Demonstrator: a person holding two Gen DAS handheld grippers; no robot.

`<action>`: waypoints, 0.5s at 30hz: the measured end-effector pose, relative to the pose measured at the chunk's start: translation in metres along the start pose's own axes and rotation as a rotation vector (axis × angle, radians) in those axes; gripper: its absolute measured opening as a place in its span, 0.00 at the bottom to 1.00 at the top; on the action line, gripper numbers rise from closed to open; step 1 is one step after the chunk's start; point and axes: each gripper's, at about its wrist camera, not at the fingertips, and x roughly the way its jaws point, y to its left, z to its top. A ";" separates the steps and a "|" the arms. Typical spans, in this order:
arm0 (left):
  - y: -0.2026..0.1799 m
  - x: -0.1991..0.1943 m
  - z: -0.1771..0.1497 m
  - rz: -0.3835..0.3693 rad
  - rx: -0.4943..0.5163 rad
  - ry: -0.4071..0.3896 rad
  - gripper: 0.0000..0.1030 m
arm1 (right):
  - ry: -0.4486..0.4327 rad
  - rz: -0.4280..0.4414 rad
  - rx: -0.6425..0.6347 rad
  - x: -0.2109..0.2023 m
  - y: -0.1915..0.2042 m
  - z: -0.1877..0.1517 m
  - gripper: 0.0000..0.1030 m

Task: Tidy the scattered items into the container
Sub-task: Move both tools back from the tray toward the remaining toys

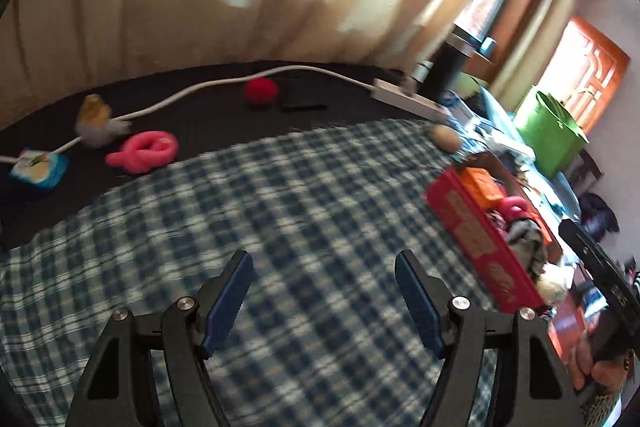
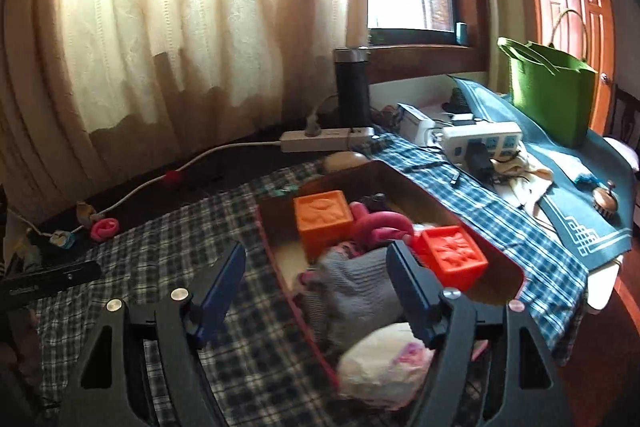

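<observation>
While the left gripper hangs released over the checked cloth, the right gripper gapes empty above the red box — pink ring at ten o'clock, red ball at twelve.

Left tool and right tool: identical black angular linkage arms with triangular cut-outs, round silver pivot screws at the joints, and flat dark-blue ribbed pads on both fingers.

Left gripper: jaws apart, nothing between, over checked cloth
Red box: right, holding toys
Pink ring: far left, on dark surface
</observation>
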 end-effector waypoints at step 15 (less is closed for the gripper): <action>0.138 -0.045 -0.007 0.300 -0.230 -0.075 0.73 | 0.116 0.214 -0.177 0.049 0.126 -0.013 0.77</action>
